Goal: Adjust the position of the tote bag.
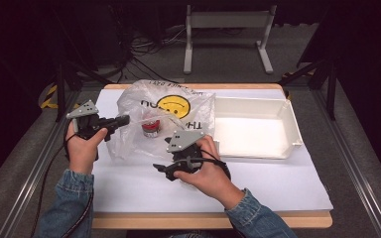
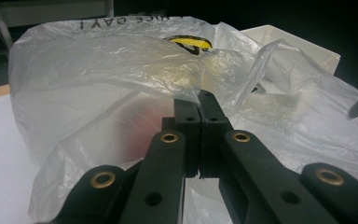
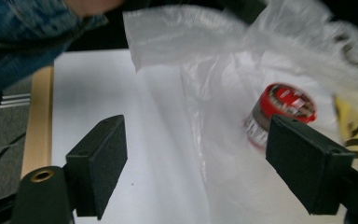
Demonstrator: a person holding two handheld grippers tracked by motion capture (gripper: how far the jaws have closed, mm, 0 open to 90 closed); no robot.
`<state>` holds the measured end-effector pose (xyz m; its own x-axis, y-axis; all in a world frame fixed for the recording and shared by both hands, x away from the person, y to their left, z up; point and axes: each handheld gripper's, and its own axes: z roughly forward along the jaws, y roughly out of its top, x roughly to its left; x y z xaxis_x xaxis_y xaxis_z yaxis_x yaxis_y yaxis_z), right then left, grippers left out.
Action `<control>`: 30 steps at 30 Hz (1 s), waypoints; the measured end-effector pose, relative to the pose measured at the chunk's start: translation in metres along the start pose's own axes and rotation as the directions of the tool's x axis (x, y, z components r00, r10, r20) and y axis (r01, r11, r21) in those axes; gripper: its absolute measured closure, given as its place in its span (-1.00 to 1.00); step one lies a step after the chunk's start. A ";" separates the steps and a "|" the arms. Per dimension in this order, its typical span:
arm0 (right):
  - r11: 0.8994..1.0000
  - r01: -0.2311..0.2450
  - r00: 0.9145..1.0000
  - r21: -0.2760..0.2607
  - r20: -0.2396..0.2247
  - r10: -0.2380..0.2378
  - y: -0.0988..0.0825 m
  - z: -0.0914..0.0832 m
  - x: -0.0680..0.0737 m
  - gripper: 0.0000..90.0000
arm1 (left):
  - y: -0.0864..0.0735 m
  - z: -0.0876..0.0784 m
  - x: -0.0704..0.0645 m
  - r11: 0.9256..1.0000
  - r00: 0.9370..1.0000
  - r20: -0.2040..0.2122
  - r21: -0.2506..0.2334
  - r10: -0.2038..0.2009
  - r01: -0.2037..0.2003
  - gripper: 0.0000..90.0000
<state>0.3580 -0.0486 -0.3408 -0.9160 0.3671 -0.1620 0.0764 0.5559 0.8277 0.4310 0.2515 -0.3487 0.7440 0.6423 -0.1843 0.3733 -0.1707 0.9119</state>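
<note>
Denim sleeves [image 1: 67, 198] enter from the near edge of the tabletop [image 1: 129, 220], each hand holding a hand-held gripper. Right hand-held gripper [image 1: 161, 169] sits at the near edge of the bag [image 1: 129, 134], pointing left; its jaws are spread wide apart, holding nothing, with white paper [image 1: 258, 183] and bag film visible between them in the right gripper view. Left hand-held gripper [image 1: 124, 119] is at the bag's left side; its jaws are pressed together on a fold of the bag film, as the left gripper view shows. Bag: thin, translucent, crumpled plastic, lying left of centre on the paper, printed with a yellow smiley face [image 1: 172, 105] and dark lettering. Inside the bag lies a small round can [image 1: 150, 128] with a red rim and a red-and-white top, tilted, blurred through the film. White tray [image 1: 292, 124]: rectangular, just right of the bag, touching or nearly touching it. White frame [image 1: 228, 20] stands on the floor beyond the tabletop.
</note>
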 end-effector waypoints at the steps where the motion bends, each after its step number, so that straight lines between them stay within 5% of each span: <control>1: 1.000 0.000 1.000 0.024 -0.001 0.000 -0.003 0.006 0.000 -0.60 | 0.000 0.000 0.000 1.000 1.000 0.000 0.001 -0.001 0.001 0.98; 9: 0.977 0.004 0.999 0.213 0.030 -0.011 -0.024 0.060 -0.017 -0.74 | -0.003 0.000 0.000 1.000 1.000 0.006 0.010 -0.011 0.011 0.95; 15: 0.971 -0.003 0.996 0.238 0.092 -0.020 -0.033 0.079 -0.027 -0.70 | -0.004 -0.002 0.001 1.000 1.000 0.006 0.004 -0.019 0.019 0.94; 18: 0.974 -0.013 0.993 0.228 0.114 -0.013 -0.038 0.081 -0.034 -0.35 | -0.005 -0.003 0.002 1.000 1.000 0.008 0.008 -0.021 0.021 0.93; 20: 0.973 -0.019 0.994 0.232 0.110 -0.007 -0.039 0.080 -0.037 0.06 | -0.005 -0.003 0.002 1.000 1.000 0.009 0.008 -0.021 0.021 0.93; 24: 0.978 -0.018 1.000 0.209 0.020 0.014 -0.039 0.076 -0.038 0.97 | -0.003 -0.003 0.001 1.000 1.000 0.012 0.010 -0.010 0.010 0.91; 30: 0.983 0.006 0.999 0.184 -0.043 0.002 -0.036 0.071 -0.030 1.00 | -0.002 -0.004 -0.002 1.000 1.000 0.018 0.007 -0.011 0.011 0.91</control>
<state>0.4105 -0.0267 -0.4037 -0.9318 0.3360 -0.1375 0.1420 0.6858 0.7138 0.4266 0.2532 -0.3491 0.7499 0.6302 -0.2011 0.3853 -0.1690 0.9072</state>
